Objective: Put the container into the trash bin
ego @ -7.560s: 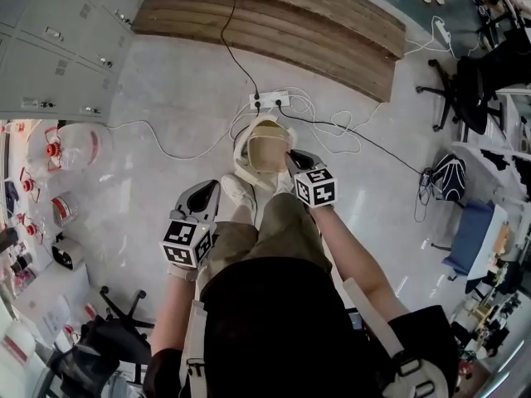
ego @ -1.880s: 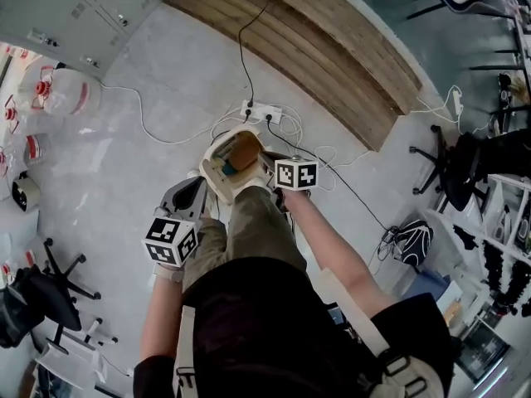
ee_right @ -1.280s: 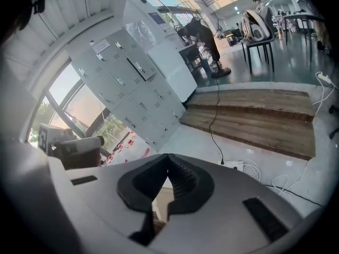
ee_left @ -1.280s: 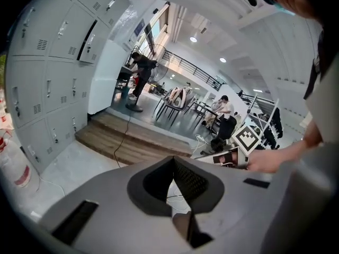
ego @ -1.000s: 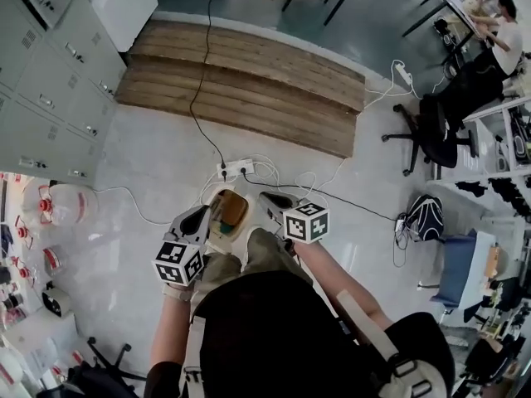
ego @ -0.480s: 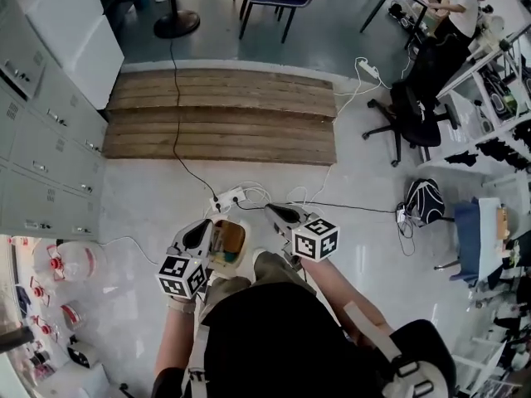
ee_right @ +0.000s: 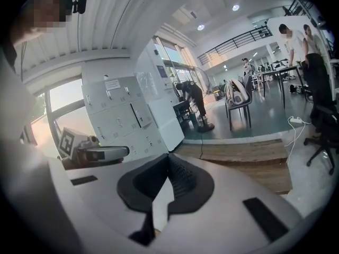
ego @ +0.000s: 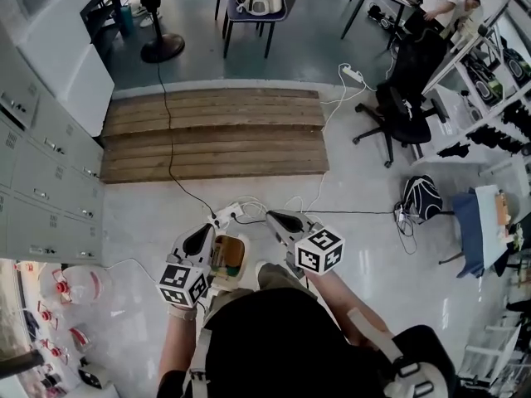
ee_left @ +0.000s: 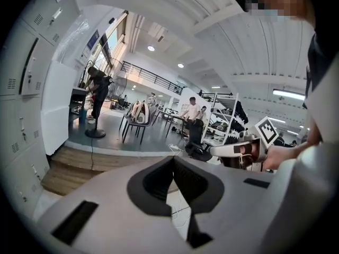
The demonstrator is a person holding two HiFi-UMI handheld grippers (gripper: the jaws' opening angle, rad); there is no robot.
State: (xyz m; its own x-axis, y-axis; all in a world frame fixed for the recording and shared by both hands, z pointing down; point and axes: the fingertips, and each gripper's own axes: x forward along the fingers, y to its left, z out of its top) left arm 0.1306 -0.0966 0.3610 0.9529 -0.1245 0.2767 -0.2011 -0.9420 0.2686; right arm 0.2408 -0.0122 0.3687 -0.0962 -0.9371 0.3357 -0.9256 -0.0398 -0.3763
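In the head view a cream trash bin [ego: 235,279] stands on the floor at the person's feet. A brown container [ego: 233,255] lies inside it. My left gripper [ego: 203,233] is at the bin's left rim, and my right gripper [ego: 272,216] is a little beyond the bin to its right. Neither touches the container. In the left gripper view my left gripper [ee_left: 172,161] has its jaws together with nothing between them. My right gripper [ee_right: 168,157] looks the same in the right gripper view. Each gripper view shows the other gripper to the side: the right gripper [ee_left: 239,150] and the left gripper [ee_right: 100,153].
A white power strip [ego: 226,216] with trailing cables lies just beyond the bin. Further off is a wooden platform [ego: 211,135]. Grey lockers [ego: 33,172] line the left, with water jugs [ego: 70,284] below them. A black office chair [ego: 398,110] and a backpack [ego: 421,197] are at the right.
The brown container, earlier at the bin's mouth by my right gripper, now lies inside the bin. The head view has tilted up, showing more of the room. Both grippers stay by the bin.
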